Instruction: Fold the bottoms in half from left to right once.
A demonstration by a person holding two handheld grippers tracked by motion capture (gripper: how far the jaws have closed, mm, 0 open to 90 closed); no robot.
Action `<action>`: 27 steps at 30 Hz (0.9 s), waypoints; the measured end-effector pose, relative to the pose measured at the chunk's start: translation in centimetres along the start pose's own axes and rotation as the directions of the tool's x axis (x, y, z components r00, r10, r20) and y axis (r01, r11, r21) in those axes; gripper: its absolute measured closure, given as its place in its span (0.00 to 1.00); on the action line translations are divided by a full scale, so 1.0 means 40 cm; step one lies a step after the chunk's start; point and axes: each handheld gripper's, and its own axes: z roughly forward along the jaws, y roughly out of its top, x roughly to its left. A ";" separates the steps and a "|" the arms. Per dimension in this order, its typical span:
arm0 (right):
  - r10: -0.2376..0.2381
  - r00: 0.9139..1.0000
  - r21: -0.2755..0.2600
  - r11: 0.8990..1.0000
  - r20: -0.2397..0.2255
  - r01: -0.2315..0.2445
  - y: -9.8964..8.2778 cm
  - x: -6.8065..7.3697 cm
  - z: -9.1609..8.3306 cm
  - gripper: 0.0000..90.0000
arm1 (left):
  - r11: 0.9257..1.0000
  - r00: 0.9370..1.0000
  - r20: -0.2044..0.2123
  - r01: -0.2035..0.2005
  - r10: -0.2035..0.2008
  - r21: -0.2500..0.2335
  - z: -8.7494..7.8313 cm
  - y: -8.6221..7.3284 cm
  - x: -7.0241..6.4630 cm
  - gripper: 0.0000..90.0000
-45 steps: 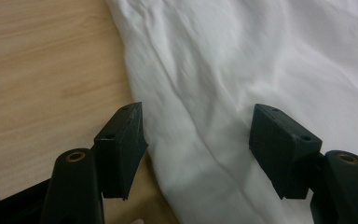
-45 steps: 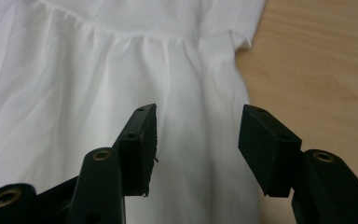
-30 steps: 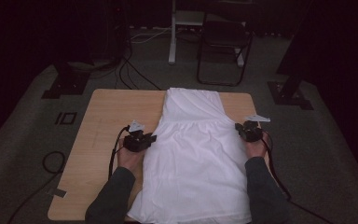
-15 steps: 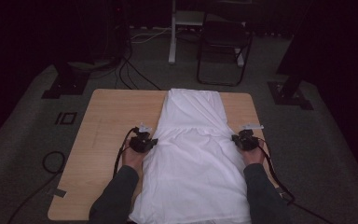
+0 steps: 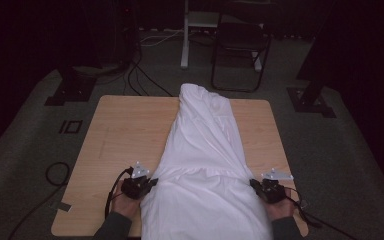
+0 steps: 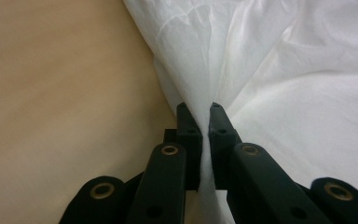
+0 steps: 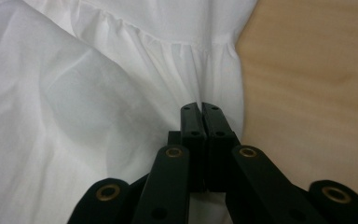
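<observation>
1. White garment [image 5: 205, 165]: a gathered, dress-like cloth. It lies down the centre of the high view, long axis running from the upper middle of the frame to the bottom edge. The far end is narrowed and rumpled; the near part is wide and hangs over the near table edge. A gathered seam crosses it at the level of the grippers.

2. Left gripper [image 5: 147, 184]: lower left of the high view, at the garment's left edge. In the left gripper view [image 6: 204, 116] the jaws are clamped on a pinched ridge of white cloth that runs between them; cloth spreads to upper right, bare wood to the left.

3. Right gripper [image 5: 256, 186]: lower right of the high view, at the garment's right edge. In the right gripper view [image 7: 199, 114] the jaws stand pressed together with a fold of cloth just below the gathered seam caught between them; wood shows at upper right.

4. Governing relation: both grips sit at the same level, on opposite edges, across the long axis. Neither hand is nearer; the cloth lies inward from each and stretches away toward the top of the frame. Any coming pull or fold would likely need both hands moving evenly along that axis.

5. Table [image 5: 125, 130]: light wood, bare on both sides of the garment.

6. Surroundings: folding chair [image 5: 240, 55] at upper centre; dark floor with cables.
</observation>
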 end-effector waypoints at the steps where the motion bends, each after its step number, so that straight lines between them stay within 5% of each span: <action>1: -0.003 1.000 0.007 1.000 -0.006 0.003 -0.010 0.005 -0.012 0.99 | 1.000 1.000 0.008 -0.007 0.007 0.004 -0.003 -0.011 -0.010 0.97; 3: 0.006 1.000 0.034 0.999 -0.025 -0.006 -0.021 0.010 -0.031 0.98 | 1.000 1.000 0.014 -0.018 0.018 0.002 -0.010 -0.019 -0.018 0.94; 5: 0.009 0.999 0.045 0.999 -0.038 -0.007 -0.022 0.010 -0.040 0.86 | 0.999 1.000 0.011 -0.026 0.026 -0.025 -0.018 -0.015 -0.014 0.77; 7: 0.008 1.000 0.009 1.000 -0.021 -0.008 -0.007 0.002 -0.049 0.68 | 0.996 0.999 0.040 0.012 -0.009 -0.084 -0.027 -0.004 0.002 0.62; 10: 0.017 0.999 -0.059 0.998 -0.033 -0.019 0.042 -0.012 -0.052 0.63 | 0.990 0.999 0.034 0.039 -0.035 -0.137 -0.030 0.019 0.028 0.52; 15: -0.034 0.998 -0.089 0.996 -0.058 0.029 0.175 -0.020 0.029 0.67 | 0.984 0.997 0.041 0.073 -0.067 -0.165 -0.009 0.037 0.058 0.51; 17: -0.025 0.997 -0.065 0.998 -0.077 0.020 0.217 -0.024 0.086 0.67 | 0.988 0.998 0.036 0.063 -0.058 -0.144 0.002 0.034 0.057 0.53; 24: 0.021 0.996 0.052 0.999 -0.087 -0.017 0.267 -0.014 0.224 0.60 | 0.991 0.999 0.042 0.040 -0.035 -0.125 0.015 0.033 0.044 0.53; 26: 0.022 0.994 0.068 0.998 -0.104 -0.015 0.266 -0.008 0.233 0.68 | 0.992 0.998 0.048 0.040 -0.034 -0.116 0.023 0.033 0.040 0.53; 27: 0.018 0.993 0.078 0.997 -0.116 -0.009 0.265 -0.006 0.235 0.82 | 0.993 0.998 0.049 0.036 -0.031 -0.111 0.026 0.033 0.039 0.54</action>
